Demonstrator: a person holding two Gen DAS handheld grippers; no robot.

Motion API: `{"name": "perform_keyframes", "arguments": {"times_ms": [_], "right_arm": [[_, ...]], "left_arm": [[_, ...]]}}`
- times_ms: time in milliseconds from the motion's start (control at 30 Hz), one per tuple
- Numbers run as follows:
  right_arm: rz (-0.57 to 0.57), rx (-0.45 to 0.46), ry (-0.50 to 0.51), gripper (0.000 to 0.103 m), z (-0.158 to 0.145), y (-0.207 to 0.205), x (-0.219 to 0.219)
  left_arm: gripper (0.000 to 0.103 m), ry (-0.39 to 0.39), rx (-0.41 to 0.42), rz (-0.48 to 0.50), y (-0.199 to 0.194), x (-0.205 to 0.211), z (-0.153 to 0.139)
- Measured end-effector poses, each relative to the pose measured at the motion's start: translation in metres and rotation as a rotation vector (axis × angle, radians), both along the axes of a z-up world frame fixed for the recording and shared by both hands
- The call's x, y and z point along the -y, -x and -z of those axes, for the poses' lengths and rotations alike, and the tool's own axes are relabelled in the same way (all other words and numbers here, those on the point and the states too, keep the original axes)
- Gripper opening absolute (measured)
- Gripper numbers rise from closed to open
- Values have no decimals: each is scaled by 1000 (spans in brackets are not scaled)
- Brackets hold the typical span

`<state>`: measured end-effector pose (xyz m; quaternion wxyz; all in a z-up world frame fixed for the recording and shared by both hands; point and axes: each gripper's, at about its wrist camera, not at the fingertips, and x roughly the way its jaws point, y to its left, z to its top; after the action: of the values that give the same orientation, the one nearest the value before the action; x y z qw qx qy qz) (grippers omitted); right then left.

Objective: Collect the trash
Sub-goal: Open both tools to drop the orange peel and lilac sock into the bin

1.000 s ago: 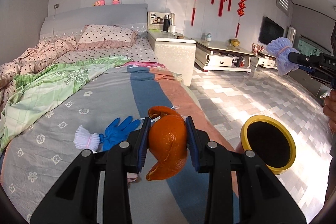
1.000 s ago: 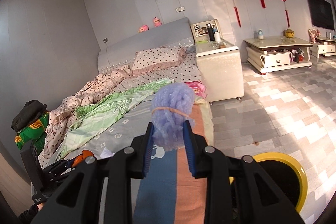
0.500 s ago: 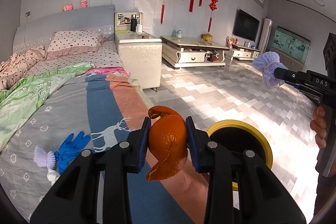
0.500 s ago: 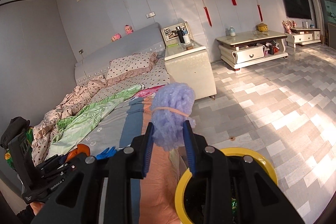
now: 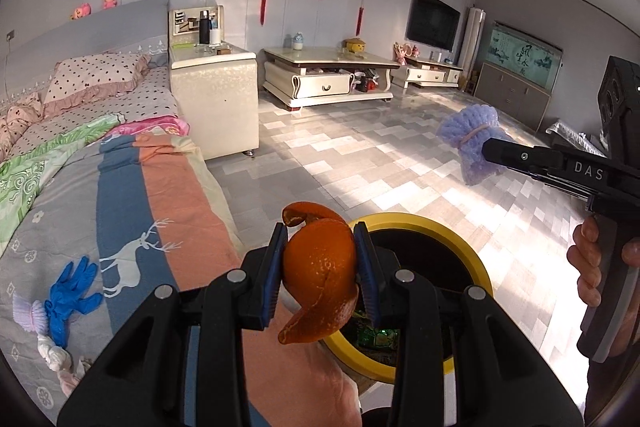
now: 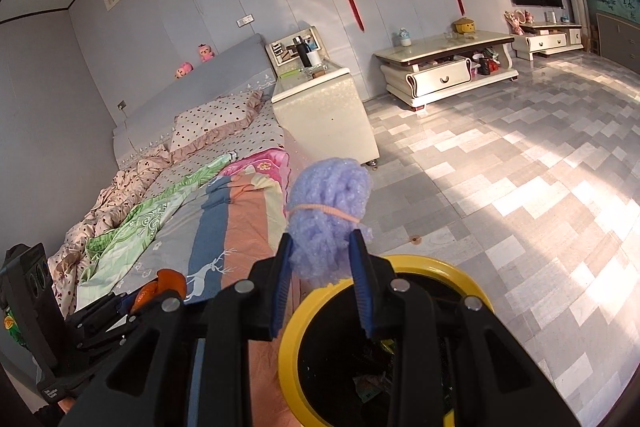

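Observation:
My left gripper is shut on a piece of orange peel, held over the bed's corner just left of a yellow-rimmed bin on the floor. Wrappers lie inside the bin. My right gripper is shut on a purple foam net tied with a band, above the bin's near rim. In the left wrist view the right gripper comes in from the right with the purple net. On the bed lie a blue glove, a pale foam net and crumpled tissue.
The bed with striped and green covers fills the left. A cream bedside cabinet stands beyond it, low cream TV stands line the far wall, and tiled floor spreads to the right of the bin.
Both grippers have swung right from over the bed toward the bin, each keeping its hold. The bin now sits under and just past the fingers; the glove has slid to the left edge.

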<state>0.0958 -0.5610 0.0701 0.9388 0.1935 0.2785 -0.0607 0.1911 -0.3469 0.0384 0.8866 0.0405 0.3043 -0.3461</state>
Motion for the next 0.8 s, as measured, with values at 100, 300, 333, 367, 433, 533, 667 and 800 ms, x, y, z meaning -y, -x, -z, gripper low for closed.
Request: {"name": "perform_keyframes", "arguments": {"times_ms": [100,300,333,367,433,533,667,800], "right_arm": [[15,-22,-6,27,13,0,8],[42,-92,-26,28,45,-5,23],[41,-103,-36,28,51,-6,24],[42,-113,-43,28,56,-7,26],[48,-133,-48,28,65,-9,30],[51,-145,-65,30,74,-10,33],[59,-146,-56,32,75,-10,33],[84,-146,-36,36,73,-10,32]], "left_arm": [[33,-8,-31,20,0,19,13],[33,-41,-83,45,-4,49,47],[34,-47,-88,48,-4,53,53],[33,-53,-98,51,-5,54,59],[34,-59,-117,60,-6,58,68],[36,-66,-128,72,-6,64,76],[42,-57,-127,84,-7,66,78],[57,-50,-107,86,-5,65,74]]}}
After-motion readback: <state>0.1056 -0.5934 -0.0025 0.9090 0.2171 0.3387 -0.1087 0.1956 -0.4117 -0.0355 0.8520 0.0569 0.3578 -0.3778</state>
